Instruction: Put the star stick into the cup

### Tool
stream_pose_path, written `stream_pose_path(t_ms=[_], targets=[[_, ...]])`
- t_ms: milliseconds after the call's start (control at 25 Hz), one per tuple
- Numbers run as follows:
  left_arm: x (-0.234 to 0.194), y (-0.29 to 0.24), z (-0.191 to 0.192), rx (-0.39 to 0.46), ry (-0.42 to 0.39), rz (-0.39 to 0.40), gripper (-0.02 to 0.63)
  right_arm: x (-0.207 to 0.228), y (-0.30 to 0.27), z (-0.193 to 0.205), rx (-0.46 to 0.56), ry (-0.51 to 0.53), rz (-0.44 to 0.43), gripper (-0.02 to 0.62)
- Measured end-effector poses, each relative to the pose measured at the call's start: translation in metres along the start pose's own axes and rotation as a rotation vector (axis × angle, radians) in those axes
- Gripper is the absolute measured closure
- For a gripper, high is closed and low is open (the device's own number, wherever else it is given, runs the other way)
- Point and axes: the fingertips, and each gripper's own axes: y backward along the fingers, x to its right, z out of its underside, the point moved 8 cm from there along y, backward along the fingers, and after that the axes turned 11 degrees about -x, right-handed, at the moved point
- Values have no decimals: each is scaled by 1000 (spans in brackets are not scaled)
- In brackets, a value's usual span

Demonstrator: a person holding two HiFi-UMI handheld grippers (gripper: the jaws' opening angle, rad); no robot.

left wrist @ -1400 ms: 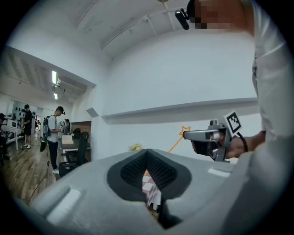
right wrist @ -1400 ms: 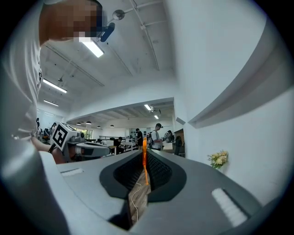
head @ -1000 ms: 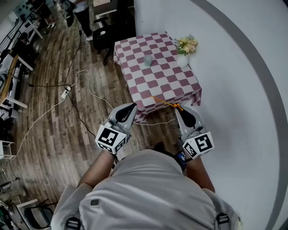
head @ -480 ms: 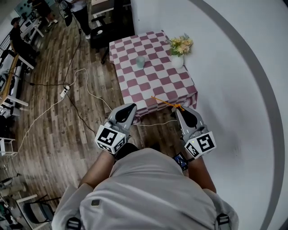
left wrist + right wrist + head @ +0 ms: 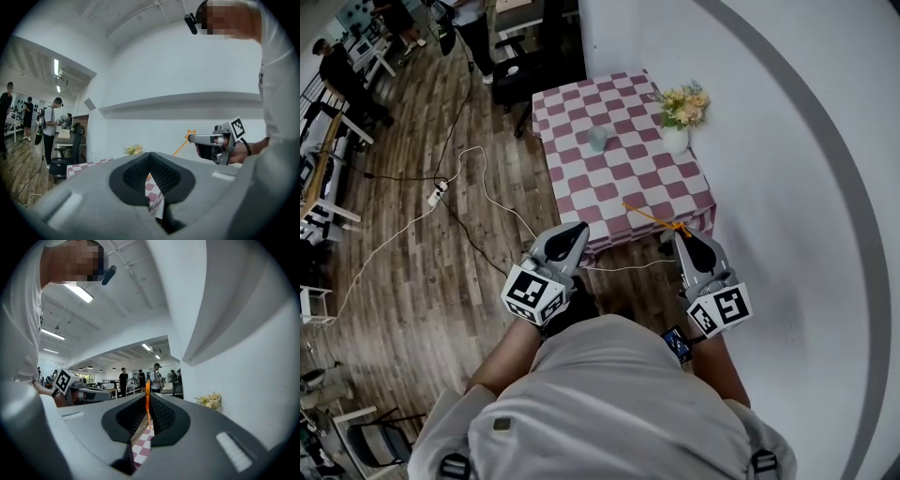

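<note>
A table with a pink-and-white checked cloth (image 5: 623, 178) stands ahead of me against the white wall. A pale green cup (image 5: 597, 139) stands upright near its middle. My right gripper (image 5: 682, 234) is shut on the orange star stick (image 5: 649, 216), which juts left over the table's near edge. The stick (image 5: 147, 401) runs up between the pads in the right gripper view. The left gripper view shows its star tip (image 5: 191, 136) beside the right gripper (image 5: 211, 139). My left gripper (image 5: 573, 234) hovers short of the table's near left corner, shut and holding nothing; the cloth shows below its tips (image 5: 150, 157).
A white vase of flowers (image 5: 678, 139) stands at the table's right edge by the wall. A black chair (image 5: 520, 75) sits beyond the table. A white cable and power strip (image 5: 439, 192) lie on the wooden floor to the left. People stand far off at the upper left.
Both grippers sit slightly lower and nearer my body in the head view. The right one still holds the stick. The table and cup have barely shifted.
</note>
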Motion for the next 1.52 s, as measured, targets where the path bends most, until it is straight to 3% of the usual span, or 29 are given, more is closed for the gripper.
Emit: stream_pose_path(t_ms=[320,1000,1520], targets=[[-48,-5,-6,12,0,13,604,-5,-48,-15,-8,19,7,567],[-217,24,-20,39,2,9,604,-60,-215,-56,-21,58,-13,566],[-258,7,-12,18,29,3,604,-36,-261,-47,-69,42,8,566]])
